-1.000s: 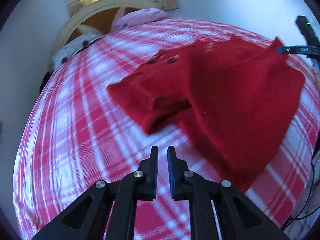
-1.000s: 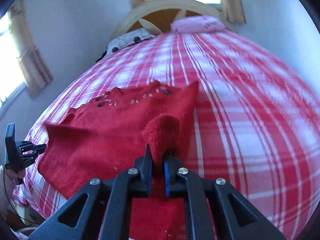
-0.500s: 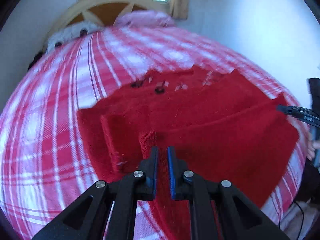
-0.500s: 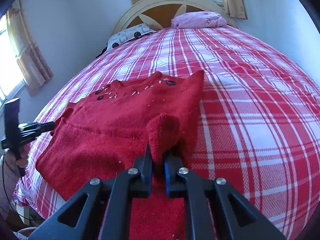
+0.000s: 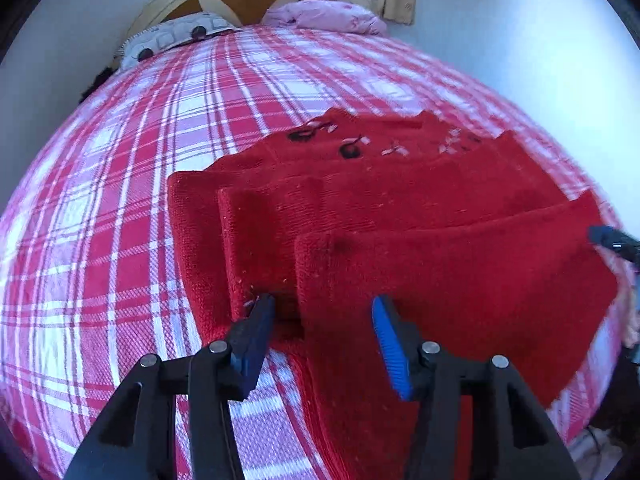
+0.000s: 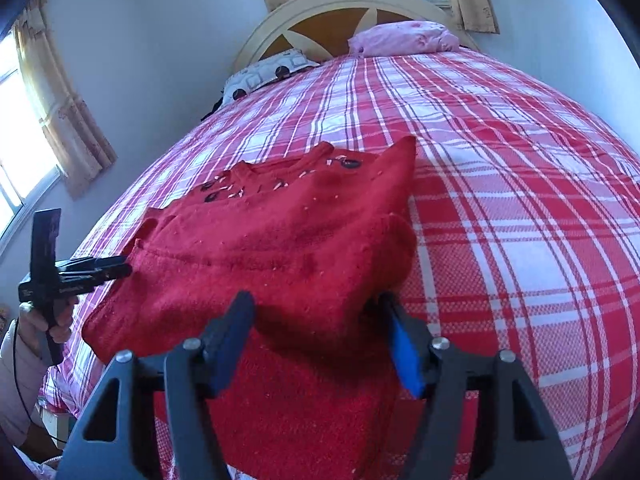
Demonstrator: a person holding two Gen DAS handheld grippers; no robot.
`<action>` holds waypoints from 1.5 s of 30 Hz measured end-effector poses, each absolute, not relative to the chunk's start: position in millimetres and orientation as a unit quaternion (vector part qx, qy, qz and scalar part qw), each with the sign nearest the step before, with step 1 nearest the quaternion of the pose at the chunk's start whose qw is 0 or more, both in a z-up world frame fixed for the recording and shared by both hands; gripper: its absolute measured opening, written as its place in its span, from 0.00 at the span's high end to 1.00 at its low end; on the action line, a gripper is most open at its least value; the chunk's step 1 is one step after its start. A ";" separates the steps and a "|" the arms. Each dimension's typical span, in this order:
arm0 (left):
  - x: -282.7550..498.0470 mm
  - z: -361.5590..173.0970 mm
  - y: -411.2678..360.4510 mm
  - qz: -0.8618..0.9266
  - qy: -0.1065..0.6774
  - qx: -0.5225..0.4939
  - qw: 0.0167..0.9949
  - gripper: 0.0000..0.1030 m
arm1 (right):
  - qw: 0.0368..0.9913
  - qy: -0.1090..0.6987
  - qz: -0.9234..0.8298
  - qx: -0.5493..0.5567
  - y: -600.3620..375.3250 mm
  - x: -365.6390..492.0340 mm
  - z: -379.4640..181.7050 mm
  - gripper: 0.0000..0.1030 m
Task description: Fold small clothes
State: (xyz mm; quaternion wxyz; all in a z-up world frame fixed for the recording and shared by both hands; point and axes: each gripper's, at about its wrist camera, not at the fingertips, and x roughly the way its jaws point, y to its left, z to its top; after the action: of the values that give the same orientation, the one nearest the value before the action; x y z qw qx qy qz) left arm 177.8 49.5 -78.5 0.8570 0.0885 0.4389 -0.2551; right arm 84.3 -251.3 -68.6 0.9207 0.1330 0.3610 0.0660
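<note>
I've just let go — both my left gripper (image 5: pixel 322 322) and right gripper (image 6: pixel 318 320) now gape wide, and the sweater's (image 6: pixel 260 248) folded hem rests on its body.

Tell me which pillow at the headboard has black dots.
The white patterned pillow on the left side; the pink pillow beside it, on the right, has no black dots.

Home bedroom: plaid-covered bed (image 6: pixel 500 168), arched headboard (image 6: pixel 340 12), pillows (image 6: pixel 404 38), curtained windows (image 6: pixel 60 108).
</note>
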 end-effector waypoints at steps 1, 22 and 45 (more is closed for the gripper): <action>179.4 -79.2 46.7 -0.251 0.440 0.087 0.858 0.46 | 0.921 0.360 0.066 0.133 -250.7 84.2 -68.9 0.34; 155.4 -75.4 44.6 -0.306 0.410 -0.023 0.859 0.92 | 0.923 0.368 0.035 0.110 -253.1 94.5 -65.1 0.89; 291.4 -71.1 22.9 -0.110 0.380 0.060 0.916 0.88 | 0.934 0.349 -0.071 -0.014 -230.1 257.6 -47.2 0.27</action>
State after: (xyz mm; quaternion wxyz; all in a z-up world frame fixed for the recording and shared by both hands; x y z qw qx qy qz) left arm 291.4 22.9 -71.1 0.9164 0.0604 0.3800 -0.1103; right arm 257.6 -230.1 -47.2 0.9344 -0.0138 0.3489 -0.0706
